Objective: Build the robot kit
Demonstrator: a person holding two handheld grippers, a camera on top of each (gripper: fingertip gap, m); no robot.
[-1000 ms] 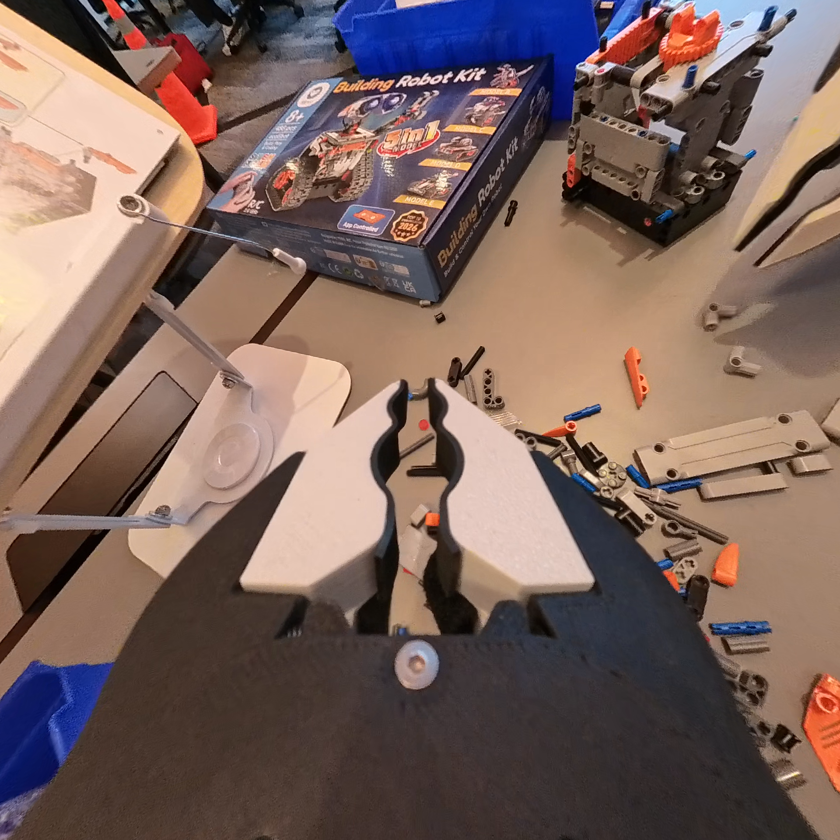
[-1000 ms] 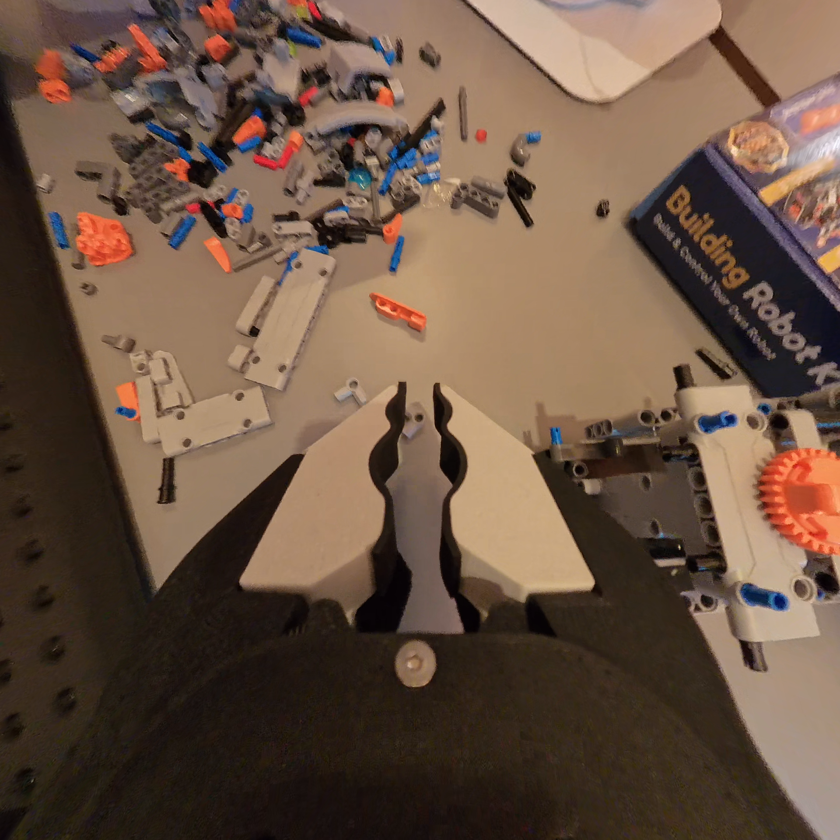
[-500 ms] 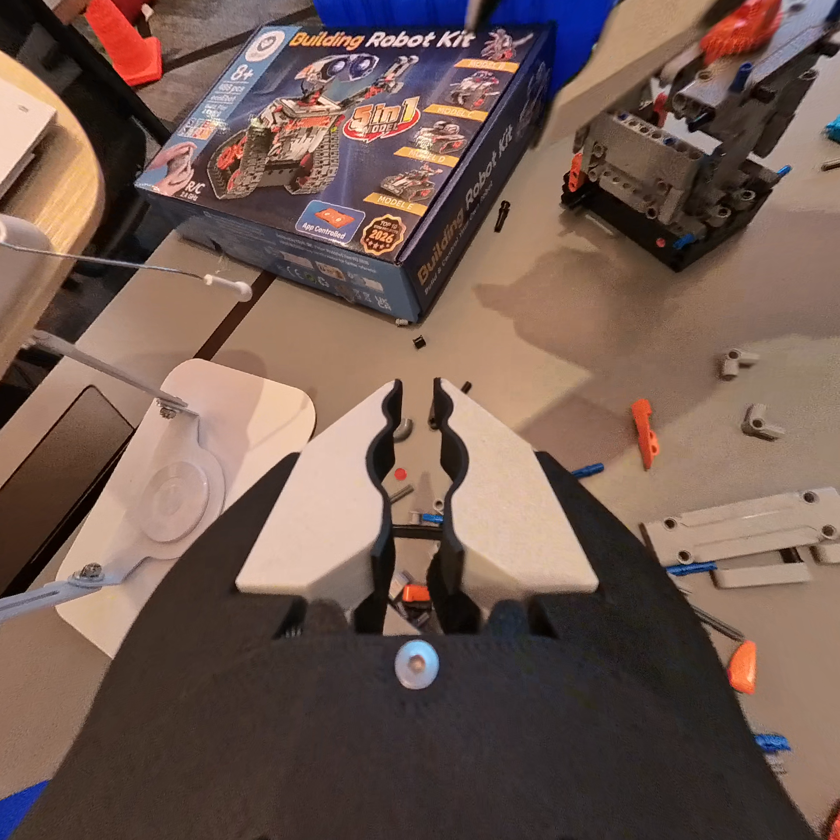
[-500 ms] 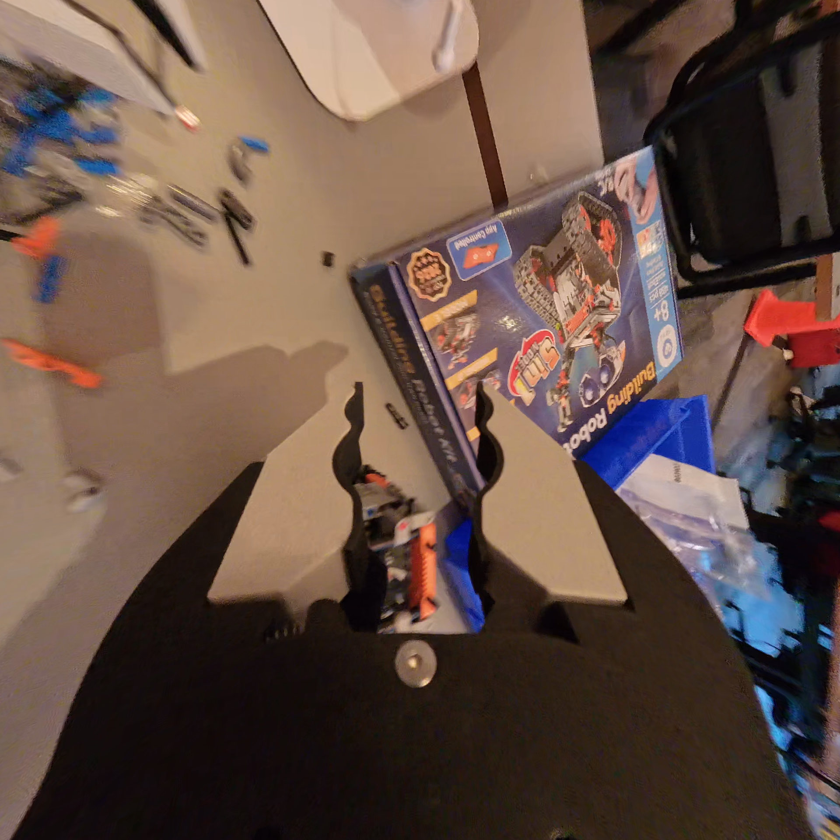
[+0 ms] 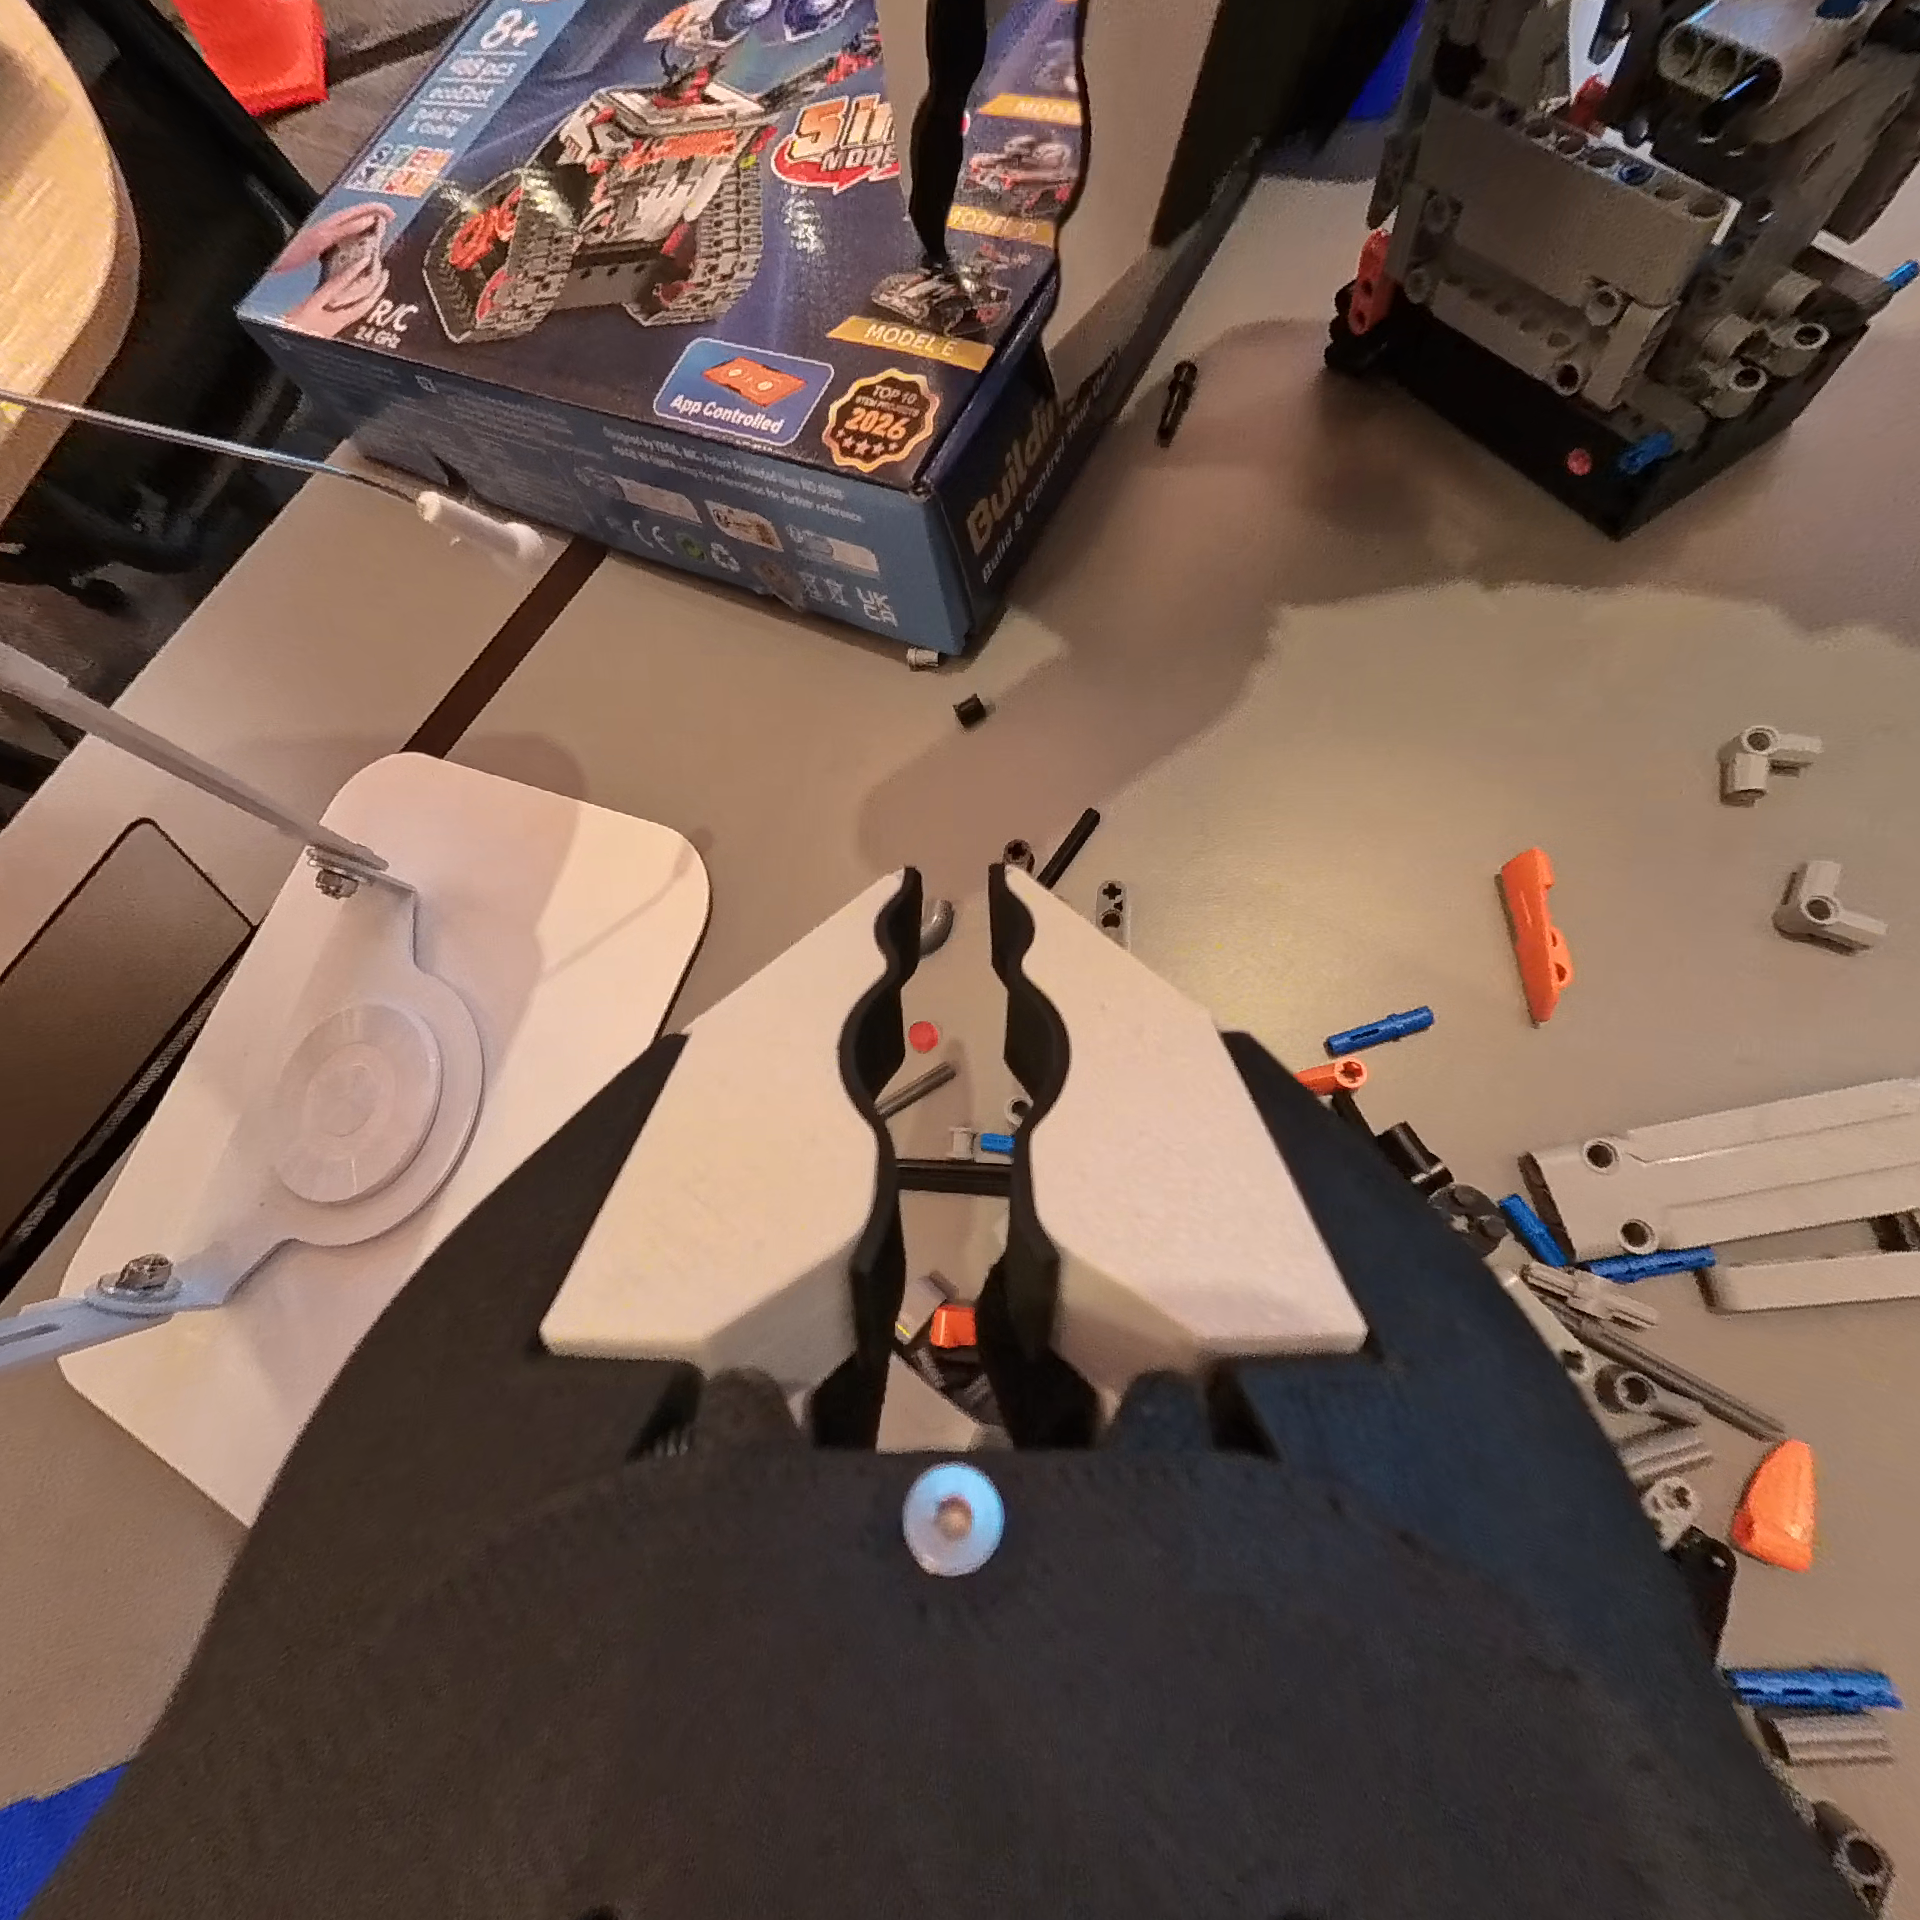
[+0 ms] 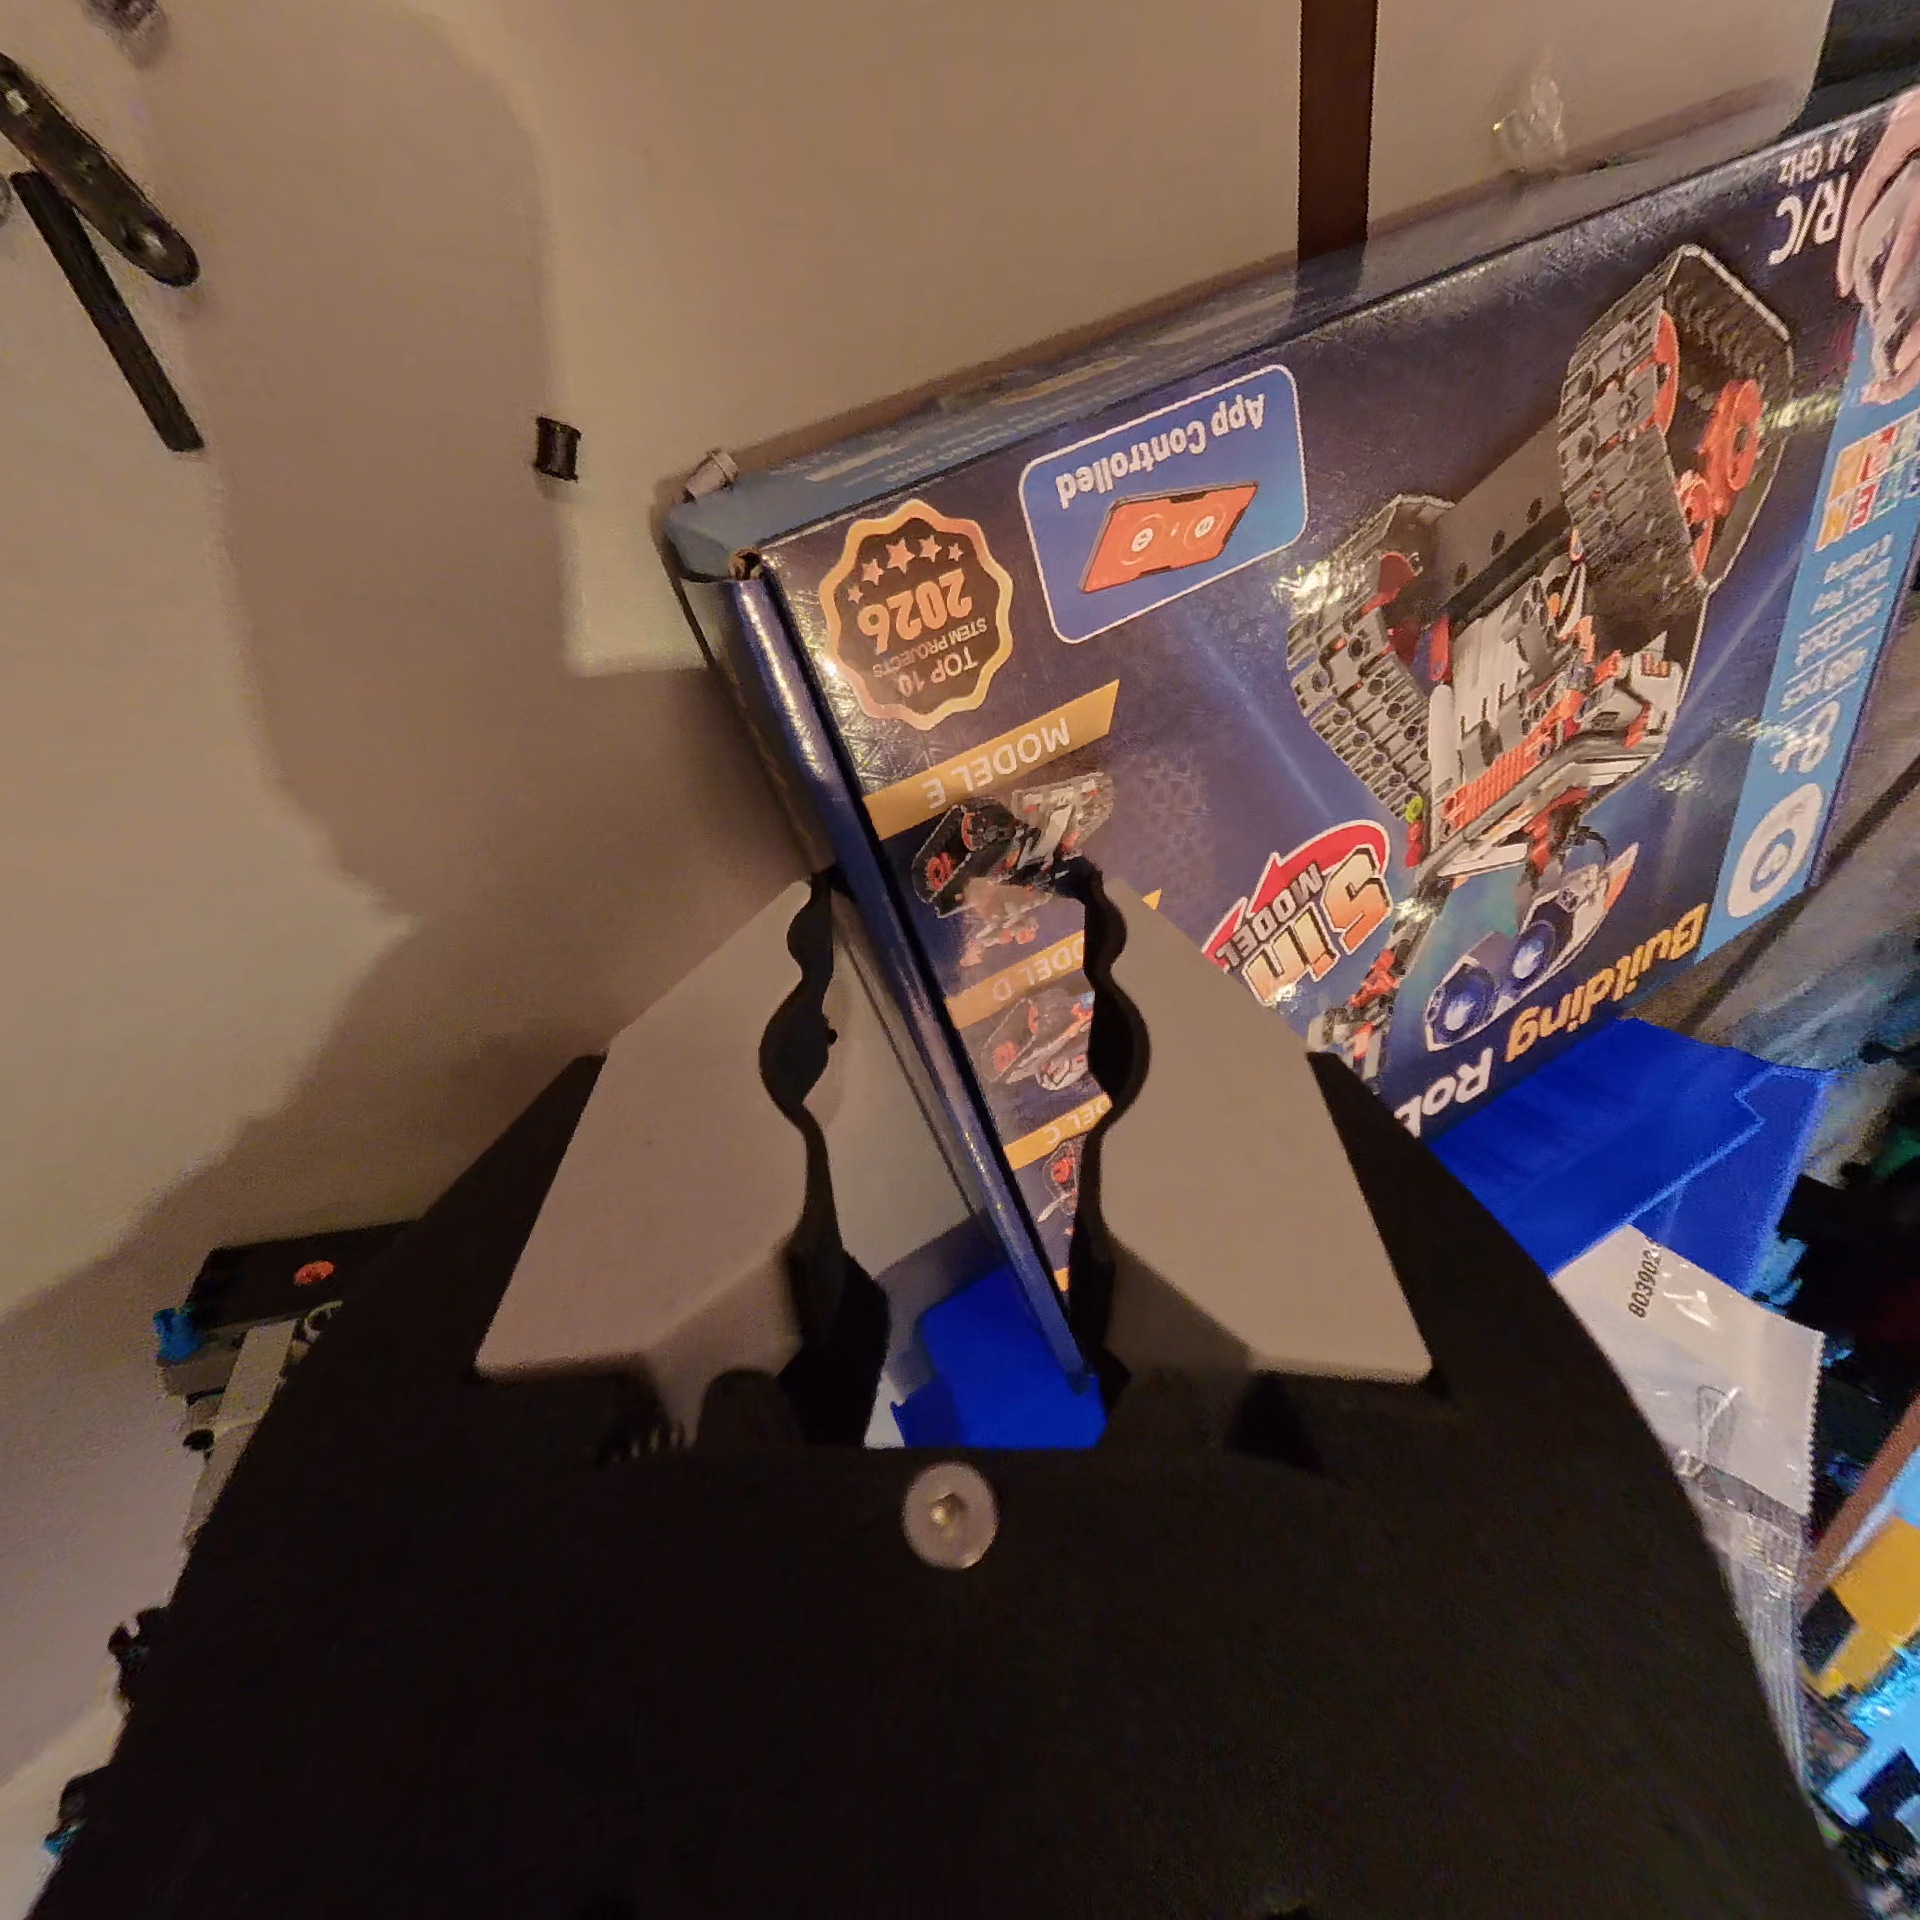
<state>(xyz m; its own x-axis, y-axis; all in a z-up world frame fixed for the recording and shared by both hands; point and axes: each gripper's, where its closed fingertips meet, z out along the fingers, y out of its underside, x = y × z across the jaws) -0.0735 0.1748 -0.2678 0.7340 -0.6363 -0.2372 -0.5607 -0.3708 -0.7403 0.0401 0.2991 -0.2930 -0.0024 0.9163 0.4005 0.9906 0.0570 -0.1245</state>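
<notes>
I am holding my right gripper [image 6: 961,894] wide apart over the long side edge of the blue kit box [image 6: 1351,675] — one finger is sitting over the printed lid, the other out over the grey table [image 6: 520,312] beside the box wall. Whether either pad is touching the cardboard, I cannot tell. In the right wrist view the box's long axis is running from its near corner under my fingers up and to the right; its artwork is appearing upside down. A blue bin [image 6: 1558,1164] is lying just behind the box on the right, and a small black bushing [image 6: 556,445] is sitting on the table near the far corner.

My left gripper [image 5: 954,883] is hovering low over the table [image 5: 1351,727] with its fingers only slightly parted and nothing between them. Just under the tips are lying a small red stud [image 5: 922,1034], a grey curved piece [image 5: 938,920] and a black axle [image 5: 1065,847]. To the right a scatter of loose bricks is spreading — an orange piece [image 5: 1536,945], a blue pin [image 5: 1379,1029], long grey panels [image 5: 1745,1174]. A white stand base [image 5: 416,1039] is lying to the left. Beyond, the same box [image 5: 675,312] is resting flat, and a half-built grey model [image 5: 1600,239] is standing at far right.
</notes>
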